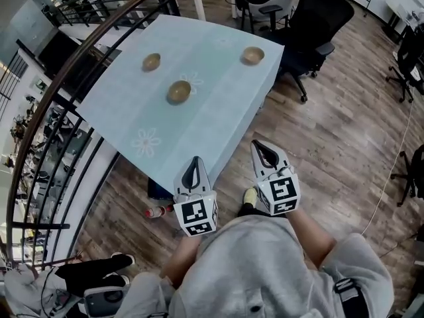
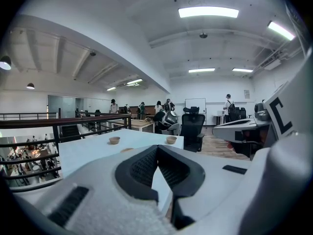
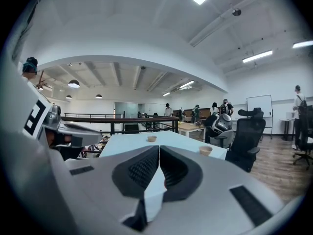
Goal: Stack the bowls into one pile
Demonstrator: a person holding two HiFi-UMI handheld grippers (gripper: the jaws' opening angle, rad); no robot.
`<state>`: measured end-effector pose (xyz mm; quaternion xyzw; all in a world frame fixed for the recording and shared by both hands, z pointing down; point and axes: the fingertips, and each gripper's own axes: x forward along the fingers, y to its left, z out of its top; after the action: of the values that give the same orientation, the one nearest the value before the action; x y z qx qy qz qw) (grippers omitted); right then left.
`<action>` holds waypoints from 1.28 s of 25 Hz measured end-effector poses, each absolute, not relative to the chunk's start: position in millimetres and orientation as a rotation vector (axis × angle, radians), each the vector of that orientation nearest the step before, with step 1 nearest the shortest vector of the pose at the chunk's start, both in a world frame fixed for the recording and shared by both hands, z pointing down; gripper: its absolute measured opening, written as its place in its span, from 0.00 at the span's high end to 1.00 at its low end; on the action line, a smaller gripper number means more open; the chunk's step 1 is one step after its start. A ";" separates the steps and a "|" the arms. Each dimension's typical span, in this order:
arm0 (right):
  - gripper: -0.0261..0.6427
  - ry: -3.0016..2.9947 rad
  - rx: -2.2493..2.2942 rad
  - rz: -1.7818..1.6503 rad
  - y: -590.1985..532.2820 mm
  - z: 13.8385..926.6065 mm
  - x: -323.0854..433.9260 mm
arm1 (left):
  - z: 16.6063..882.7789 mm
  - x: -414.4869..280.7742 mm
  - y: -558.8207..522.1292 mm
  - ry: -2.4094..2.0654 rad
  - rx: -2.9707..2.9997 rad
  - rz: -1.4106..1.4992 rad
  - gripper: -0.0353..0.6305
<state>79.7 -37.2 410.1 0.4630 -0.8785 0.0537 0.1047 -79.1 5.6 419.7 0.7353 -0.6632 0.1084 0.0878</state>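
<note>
Three small tan bowls stand apart on a light blue table: one at the far left, one in the middle, one at the far right. My left gripper and right gripper hover over the floor short of the table's near edge, both shut and empty. In the left gripper view two bowls show, a left one and a right one, beyond the shut left gripper. The right gripper view has a far bowl and a nearer one past the shut right gripper.
A dark curved railing runs along the table's left side. A black office chair stands at the table's far right corner, more chairs further right. A bottle lies on the wood floor by the table's near corner. People stand far off.
</note>
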 end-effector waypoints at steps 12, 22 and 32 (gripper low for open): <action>0.92 -2.620 1.325 0.160 -99.3 415.2 106.9 | 424.5 -54.5 -49.5 -2.019 2.152 0.344 0.92; 0.92 -2.633 1.277 0.133 -126.6 419.8 116.3 | 428.3 -56.3 -65.3 -2.083 2.096 0.344 0.92; 0.92 -2.610 1.232 0.151 -152.0 432.1 112.9 | 438.0 -74.9 -79.9 -2.099 2.027 0.363 0.92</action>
<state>112.9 -152.0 432.1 0.4229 -0.8960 0.0519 0.1253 -74.9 -79.9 438.0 0.6859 -0.7102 0.1229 0.1001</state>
